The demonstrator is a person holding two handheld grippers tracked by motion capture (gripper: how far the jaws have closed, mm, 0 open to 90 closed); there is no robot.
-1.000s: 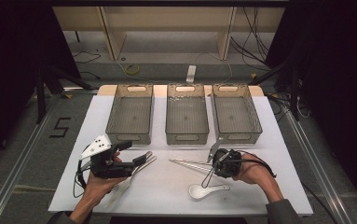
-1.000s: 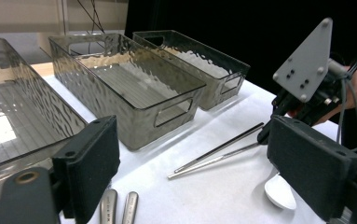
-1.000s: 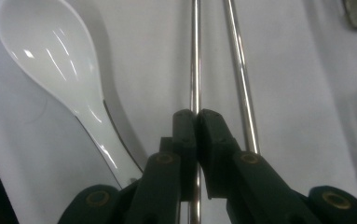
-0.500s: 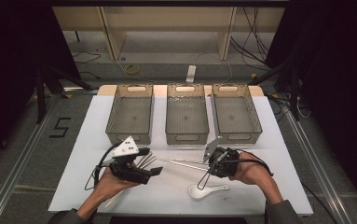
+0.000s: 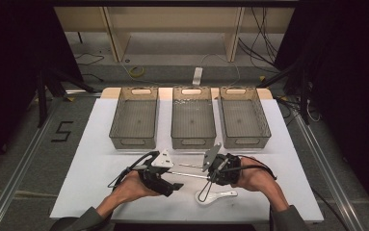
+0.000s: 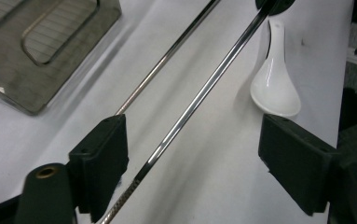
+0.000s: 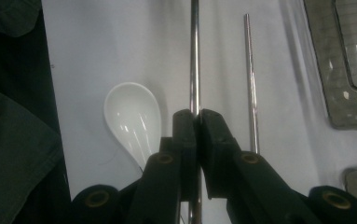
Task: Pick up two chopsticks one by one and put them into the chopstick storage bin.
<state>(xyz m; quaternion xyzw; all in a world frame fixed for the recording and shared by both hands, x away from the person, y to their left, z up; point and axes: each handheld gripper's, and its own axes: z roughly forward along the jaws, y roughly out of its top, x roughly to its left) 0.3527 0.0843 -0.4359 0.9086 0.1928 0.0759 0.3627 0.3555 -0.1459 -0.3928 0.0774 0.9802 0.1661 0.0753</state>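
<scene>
I start at the left. My left gripper [image 5: 172,180] has slid across the white table [image 5: 90,168] toward the middle; a second ago it sat near the table's left side. Its jaws stand wide apart and have just been closing a little. In the left gripper view [image 6: 195,154] a shiny metal chopstick [image 6: 204,93] runs up between the two black jaws, but neither pad presses on it. A second metal chopstick [image 6: 167,53] lies on the table just beside it, and its near end goes behind the left jaw.

In the middle of the table, seen from above, the held chopstick [image 5: 191,174] now reaches from my right gripper over to my left one. Before, both chopsticks lay flat in front of the right gripper. The other chopstick [image 5: 191,166] lies just behind it, nearer the baskets.

My right gripper [image 5: 216,173] has lifted a bit and sits near where it was. In the right gripper view [image 7: 197,119] its jaws are pressed together, pinching the chopstick [image 7: 195,56] tight. The loose chopstick [image 7: 250,79] lies alongside to the right.

A white soup spoon [image 5: 216,196] rests on the table just in front of my right gripper, where it was before.

Three grey wire baskets [image 5: 191,118] stand in a row at the back, unmoved.
</scene>
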